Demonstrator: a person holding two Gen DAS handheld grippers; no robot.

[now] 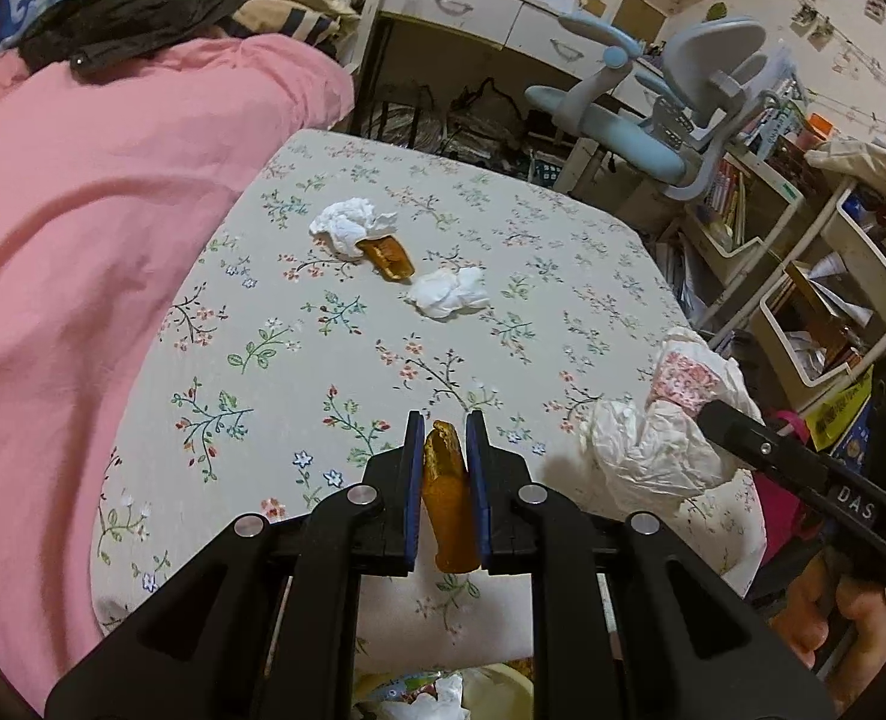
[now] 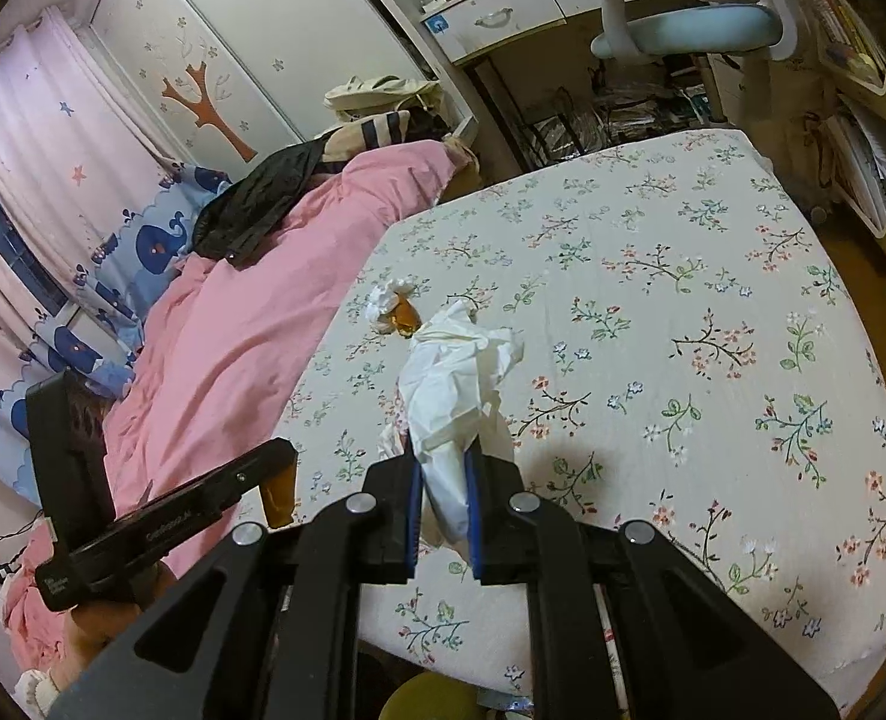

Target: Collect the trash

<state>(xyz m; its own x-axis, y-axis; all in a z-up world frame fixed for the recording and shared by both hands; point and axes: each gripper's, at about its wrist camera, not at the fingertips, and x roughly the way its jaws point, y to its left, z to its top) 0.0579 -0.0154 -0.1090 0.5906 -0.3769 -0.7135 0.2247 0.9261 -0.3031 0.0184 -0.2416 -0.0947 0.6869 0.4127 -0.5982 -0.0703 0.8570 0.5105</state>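
Gripping a brown wrapper (image 1: 445, 498) low in centre frame, the left gripper (image 1: 445, 426) is nearly closed, while the right gripper (image 2: 443, 456) pinches a crumpled white bag (image 2: 460, 372), and two tissue wads (image 1: 353, 222) with another brown wrapper (image 1: 390, 258) lie mid-frame on the floral sheet (image 1: 502, 300).

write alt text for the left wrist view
The left gripper is shut on a brown wrapper above a floral bedsheet. Farther away on the sheet lie two white tissues and another brown wrapper; at right, the right gripper holds crumpled white paper.
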